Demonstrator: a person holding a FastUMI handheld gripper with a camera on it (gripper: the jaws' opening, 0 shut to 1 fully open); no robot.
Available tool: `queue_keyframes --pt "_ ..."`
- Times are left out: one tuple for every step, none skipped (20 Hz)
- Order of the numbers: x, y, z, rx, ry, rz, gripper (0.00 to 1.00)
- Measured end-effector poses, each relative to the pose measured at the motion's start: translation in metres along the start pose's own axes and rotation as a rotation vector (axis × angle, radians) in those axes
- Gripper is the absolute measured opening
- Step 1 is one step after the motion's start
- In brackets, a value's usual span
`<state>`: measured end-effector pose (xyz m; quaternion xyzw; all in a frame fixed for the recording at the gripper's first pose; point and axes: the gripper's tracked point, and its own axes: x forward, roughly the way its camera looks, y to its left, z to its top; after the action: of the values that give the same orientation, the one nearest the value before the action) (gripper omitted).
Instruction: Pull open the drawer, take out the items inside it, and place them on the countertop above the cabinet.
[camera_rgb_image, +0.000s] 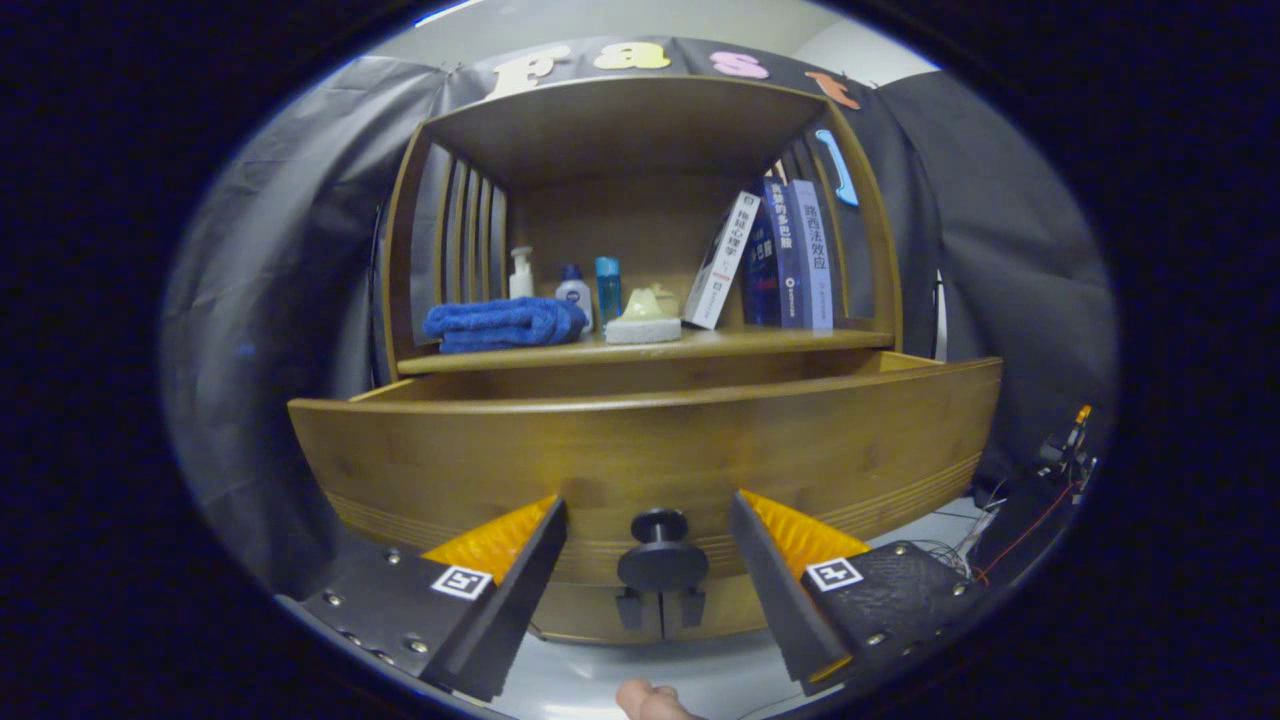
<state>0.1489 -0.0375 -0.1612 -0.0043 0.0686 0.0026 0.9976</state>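
A wooden drawer (640, 440) stands pulled out from the cabinet, its front panel facing me. A round dark knob (660, 560) sticks out of that panel, low and centred. My gripper (648, 505) is open; the knob sits between the two fingers without either finger touching it. The drawer's inside is hidden behind its front panel. Above the drawer runs the wooden countertop (780, 342), which carries a folded blue towel (505, 324), a pale sponge (643, 322), small bottles (575, 290) and leaning books (780, 258).
The cabinet's upper hutch (620, 120) roofs over the countertop, with slatted sides. Cables and equipment (1040, 480) lie on the floor to the right of the drawer. A fingertip of the person (650, 700) shows below the fingers.
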Motion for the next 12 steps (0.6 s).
queue_keyframes --pt "0.003 0.001 0.004 0.000 -0.012 -0.002 0.99" --pt "0.006 0.000 0.001 -0.007 -0.003 -0.001 0.99" --pt "0.008 0.001 0.005 -0.007 -0.008 -0.002 0.99" --pt "0.010 0.000 0.003 -0.007 0.000 -0.003 0.99" --pt "0.014 0.000 0.004 -0.009 -0.002 -0.004 0.99" --pt "0.017 0.000 0.004 -0.011 -0.006 -0.001 0.99" --pt "0.019 -0.001 0.006 -0.001 -0.016 0.003 0.99" --pt "0.024 0.000 0.006 0.010 -0.018 0.006 0.99" --pt "0.029 0.000 0.006 0.002 -0.019 0.006 0.99" --pt "0.034 -0.001 0.006 -0.011 -0.018 0.005 0.99" --pt "0.039 -0.001 0.007 -0.017 -0.017 0.005 0.99" --pt "0.046 0.000 0.008 -0.018 -0.020 0.006 0.99"
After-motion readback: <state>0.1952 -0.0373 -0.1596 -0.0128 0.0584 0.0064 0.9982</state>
